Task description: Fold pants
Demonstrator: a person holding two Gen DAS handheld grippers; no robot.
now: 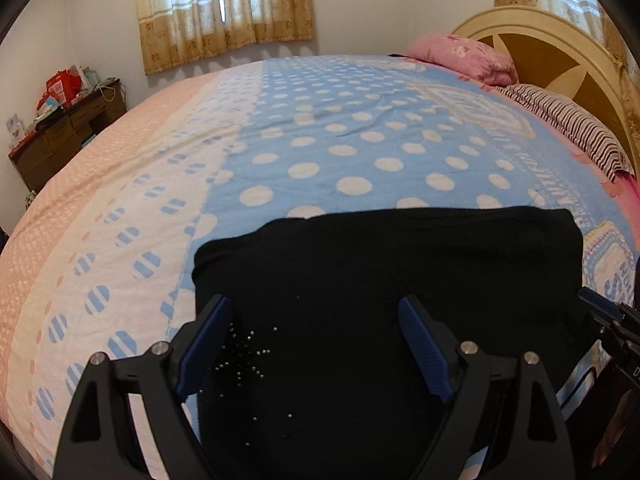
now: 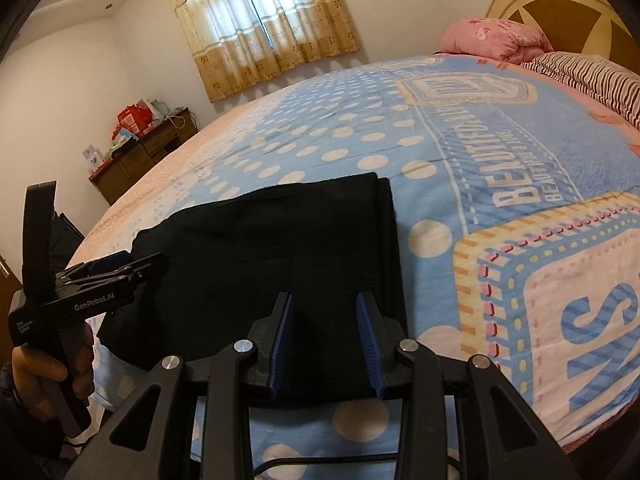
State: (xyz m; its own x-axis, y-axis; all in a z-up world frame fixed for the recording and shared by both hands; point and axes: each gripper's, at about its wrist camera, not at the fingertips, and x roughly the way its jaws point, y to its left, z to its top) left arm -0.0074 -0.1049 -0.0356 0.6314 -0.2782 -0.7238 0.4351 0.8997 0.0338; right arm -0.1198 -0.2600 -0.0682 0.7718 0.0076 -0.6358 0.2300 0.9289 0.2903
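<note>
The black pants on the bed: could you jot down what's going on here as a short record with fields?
Garment: black pants, folded into a compact rectangle
Surface: blue polka-dot blanket on the bed
Left gripper: open, above the pants, nothing held
Right gripper: jaws partly apart, over the pants' near edge, nothing visibly gripped
Nearby: pink pillow, striped pillow

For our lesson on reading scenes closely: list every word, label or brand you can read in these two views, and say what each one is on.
"GenRobot.AI": side of the left gripper, in the right wrist view.
"BEAUTIFUL": large white letters on the blue bedspread.
A smaller line beside it starts "BEAUT"; the rest is blurred.
Small white print on the left gripper's end: too small to read.
Big striped letters on the bedspread's framed panel: cut off, unreadable.
</note>
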